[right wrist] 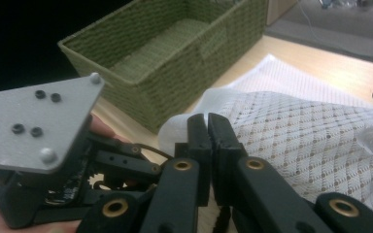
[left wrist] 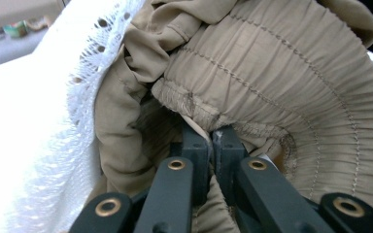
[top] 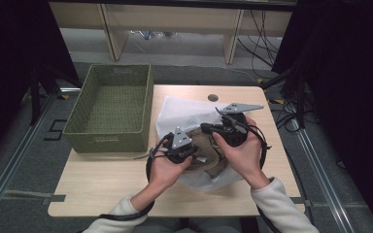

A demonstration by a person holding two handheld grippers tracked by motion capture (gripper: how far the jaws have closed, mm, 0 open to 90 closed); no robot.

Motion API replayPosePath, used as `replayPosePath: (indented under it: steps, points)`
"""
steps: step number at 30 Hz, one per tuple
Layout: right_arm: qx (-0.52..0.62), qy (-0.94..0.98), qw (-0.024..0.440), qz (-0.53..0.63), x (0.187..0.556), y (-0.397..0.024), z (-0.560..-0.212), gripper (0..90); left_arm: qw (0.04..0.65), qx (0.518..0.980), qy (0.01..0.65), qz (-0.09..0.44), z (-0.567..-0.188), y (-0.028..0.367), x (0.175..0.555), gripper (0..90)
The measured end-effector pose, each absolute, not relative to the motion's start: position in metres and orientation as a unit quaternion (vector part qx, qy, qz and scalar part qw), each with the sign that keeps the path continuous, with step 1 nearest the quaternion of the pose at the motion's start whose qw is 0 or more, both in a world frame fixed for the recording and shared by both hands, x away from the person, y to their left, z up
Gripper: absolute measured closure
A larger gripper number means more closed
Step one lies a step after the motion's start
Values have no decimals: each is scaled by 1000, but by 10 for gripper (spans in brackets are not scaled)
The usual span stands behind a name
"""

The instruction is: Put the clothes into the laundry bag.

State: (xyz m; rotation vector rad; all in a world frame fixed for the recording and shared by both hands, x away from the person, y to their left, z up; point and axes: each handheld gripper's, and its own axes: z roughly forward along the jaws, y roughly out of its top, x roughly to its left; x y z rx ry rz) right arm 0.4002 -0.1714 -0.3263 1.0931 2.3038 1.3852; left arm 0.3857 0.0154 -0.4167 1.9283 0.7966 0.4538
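Pale wood and dark curtains frame the scene: a light wooden counter (top: pixel 102 179) with a green woven basket (top: pixel 110 109) standing empty at its far left corner, cables trailing over the floor beyond. At the counter's middle a person works a tan garment (top: pixel 209 151) with a gathered, stitched waistband in or out of a white mesh laundry bag (top: pixel 184 112). The left hand-held gripper (left wrist: pixel 211 141) has its jaws pinched together on the garment's elastic hem, cloth caught between the pads just inside the bag's mouth. The right hand-held gripper (right wrist: pixel 208 127) has its jaws closed too, tips meeting at the edge of the white mesh; whether a fold of netting is nipped between them cannot be told.

Both pieces look light, limp and quick to bunch. The mesh is thin and open-weave, likely to snag or slide from a shallow bite, so a hold on its bound rim seems soundest. The garment's thick, ribbed waistband offers the firmest purchase, and the left jaws already have it there.

Much stays unseen: the hands cover most of the garment from above, its full shape and length are buried in the bag, and the bag's opening and any zip are lost among folds.
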Motion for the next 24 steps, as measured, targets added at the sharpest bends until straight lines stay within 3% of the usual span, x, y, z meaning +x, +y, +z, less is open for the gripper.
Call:
replayPosePath:
  steps: [7,11,16,24]
  points:
    - [364,786,116,487,386,-171,-312,900,469,808,294,203,-389,21,361,863]
    - [364,787,106,487,386,-169,-313,900,456,818,300,183,-397,18,379,862]
    - [367,790,96,482,395,-170,-321,900,419,826,338,168,-439,6,420,861]
    - [385,783,100,478,399,-177,-322,900,437,814,336,182,-428,4,412,861]
